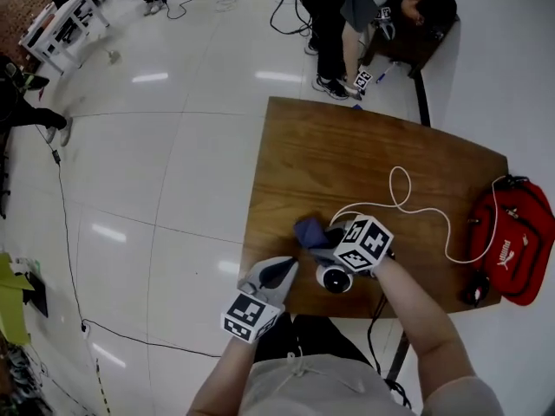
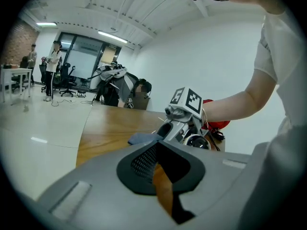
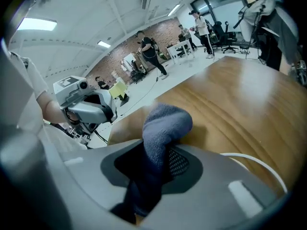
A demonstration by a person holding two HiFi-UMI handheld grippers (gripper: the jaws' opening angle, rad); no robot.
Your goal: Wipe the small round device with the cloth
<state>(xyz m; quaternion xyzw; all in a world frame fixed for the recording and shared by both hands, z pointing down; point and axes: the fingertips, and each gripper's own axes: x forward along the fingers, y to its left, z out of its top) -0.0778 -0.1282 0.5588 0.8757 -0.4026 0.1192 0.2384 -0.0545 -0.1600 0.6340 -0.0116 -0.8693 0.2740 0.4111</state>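
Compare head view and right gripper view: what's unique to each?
Head view only: the small round white device near the table's edge, and the red bag. Right gripper view only: the right gripper with its jaws closed on the blue-grey cloth. Both: the wooden table, white cable, cloth and left gripper.

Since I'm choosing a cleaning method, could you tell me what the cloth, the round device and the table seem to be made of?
The cloth looks like soft blue-grey microfibre or terry: fuzzy nap, limp folds. The round device seems glossy white plastic with a dark, shiny lens-like face. The table is wood or wood-look laminate: visible grain, satin sheen.
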